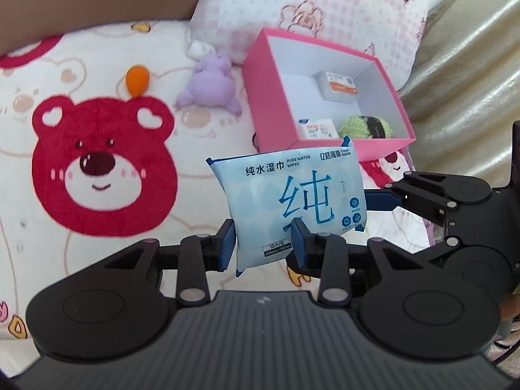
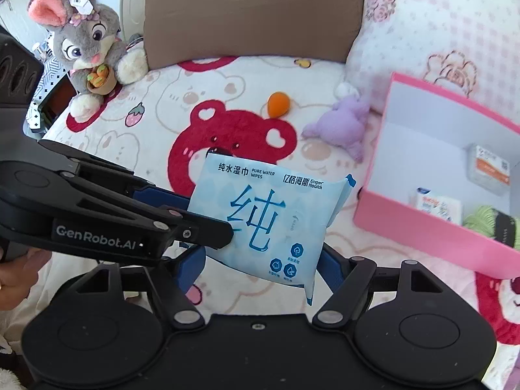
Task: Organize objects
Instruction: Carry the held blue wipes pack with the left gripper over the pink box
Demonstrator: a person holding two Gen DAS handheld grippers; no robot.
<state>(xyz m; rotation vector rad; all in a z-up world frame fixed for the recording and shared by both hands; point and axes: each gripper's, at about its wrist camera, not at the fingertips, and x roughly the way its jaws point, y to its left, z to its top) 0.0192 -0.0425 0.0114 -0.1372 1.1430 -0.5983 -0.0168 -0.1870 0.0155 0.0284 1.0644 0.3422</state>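
Note:
A light blue pack of wet wipes (image 1: pixel 292 195) is held above the bed; it also shows in the right wrist view (image 2: pixel 266 221). My left gripper (image 1: pixel 263 243) is shut on its lower edge. My right gripper (image 2: pixel 260 263) has its fingers on both sides of the pack's other end, closed against it. The right gripper reaches in from the right in the left wrist view (image 1: pixel 383 198). The left gripper comes in from the left in the right wrist view (image 2: pixel 208 217). An open pink box (image 1: pixel 383 149) lies just behind the pack, holding two small packets and a green yarn ball (image 1: pixel 360 126).
A purple plush toy (image 1: pixel 211 84) and an orange makeup sponge (image 1: pixel 136 79) lie on the bear-print blanket (image 1: pixel 97 162) left of the box. A grey rabbit plush (image 2: pixel 87 42) sits at the bed's far left beside a brown cushion (image 2: pixel 253 13). A pink checked pillow (image 1: pixel 308 3) lies behind the box.

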